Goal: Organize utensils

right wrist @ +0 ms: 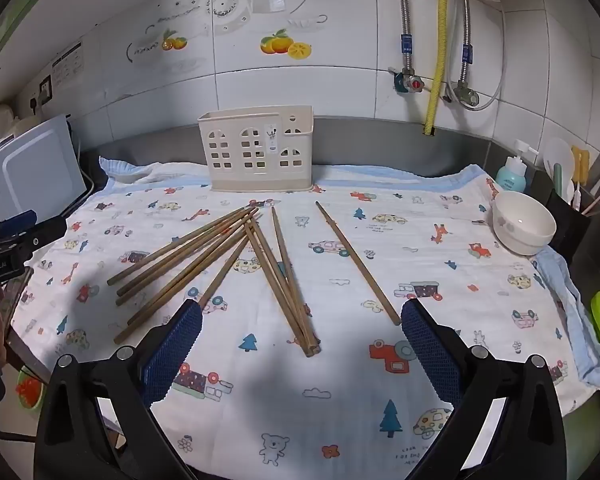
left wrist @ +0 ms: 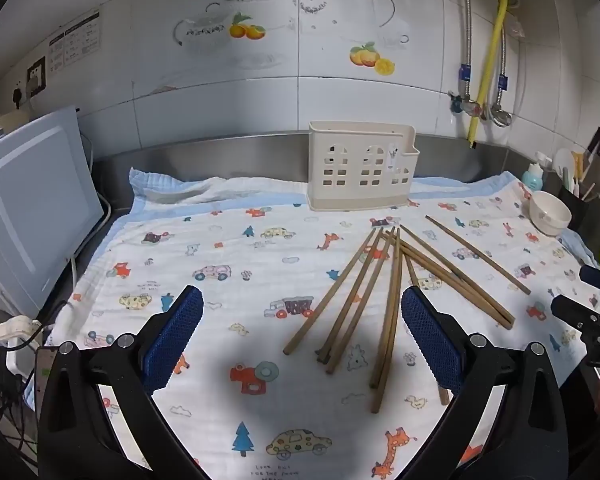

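Several brown wooden chopsticks lie fanned out on a patterned cloth; they also show in the right wrist view. One chopstick lies apart to the right. A cream plastic utensil holder stands upright at the back of the cloth, also in the right wrist view. My left gripper is open and empty, above the near ends of the chopsticks. My right gripper is open and empty, above the near ends of the middle bundle.
A white bowl sits at the cloth's right edge, with a blue pump bottle and a knife rack behind it. A white appliance stands at the left. Pipes and valves hang on the tiled wall.
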{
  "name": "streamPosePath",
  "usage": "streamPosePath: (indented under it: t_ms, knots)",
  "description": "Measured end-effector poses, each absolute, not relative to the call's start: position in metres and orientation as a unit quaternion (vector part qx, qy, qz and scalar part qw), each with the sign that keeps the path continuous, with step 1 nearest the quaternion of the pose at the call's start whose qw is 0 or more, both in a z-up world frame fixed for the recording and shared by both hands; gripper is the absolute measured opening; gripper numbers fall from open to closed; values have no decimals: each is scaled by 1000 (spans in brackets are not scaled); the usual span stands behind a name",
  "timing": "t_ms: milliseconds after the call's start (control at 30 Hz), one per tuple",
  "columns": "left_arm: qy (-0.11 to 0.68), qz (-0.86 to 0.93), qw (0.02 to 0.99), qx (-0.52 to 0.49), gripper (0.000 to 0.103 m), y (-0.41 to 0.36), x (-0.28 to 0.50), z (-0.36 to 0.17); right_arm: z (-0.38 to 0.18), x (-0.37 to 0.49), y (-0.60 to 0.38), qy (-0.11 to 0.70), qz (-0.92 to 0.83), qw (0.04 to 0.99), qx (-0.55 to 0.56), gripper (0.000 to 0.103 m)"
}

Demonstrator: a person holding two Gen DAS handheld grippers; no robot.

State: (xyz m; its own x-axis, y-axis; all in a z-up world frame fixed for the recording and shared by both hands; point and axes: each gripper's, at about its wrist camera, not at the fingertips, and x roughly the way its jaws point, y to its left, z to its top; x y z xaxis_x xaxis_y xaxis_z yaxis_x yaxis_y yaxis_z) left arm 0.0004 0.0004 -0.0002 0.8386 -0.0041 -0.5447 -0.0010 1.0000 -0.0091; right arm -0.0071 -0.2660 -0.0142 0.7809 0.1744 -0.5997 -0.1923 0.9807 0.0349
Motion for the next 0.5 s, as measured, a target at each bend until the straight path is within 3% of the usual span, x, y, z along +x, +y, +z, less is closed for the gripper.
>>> streamPosePath:
  t_ms: [500]
  knots:
    - [281, 1, 960, 4, 98, 1, -1, -2, -12, -9, -267, 312, 98, 945, -17, 97]
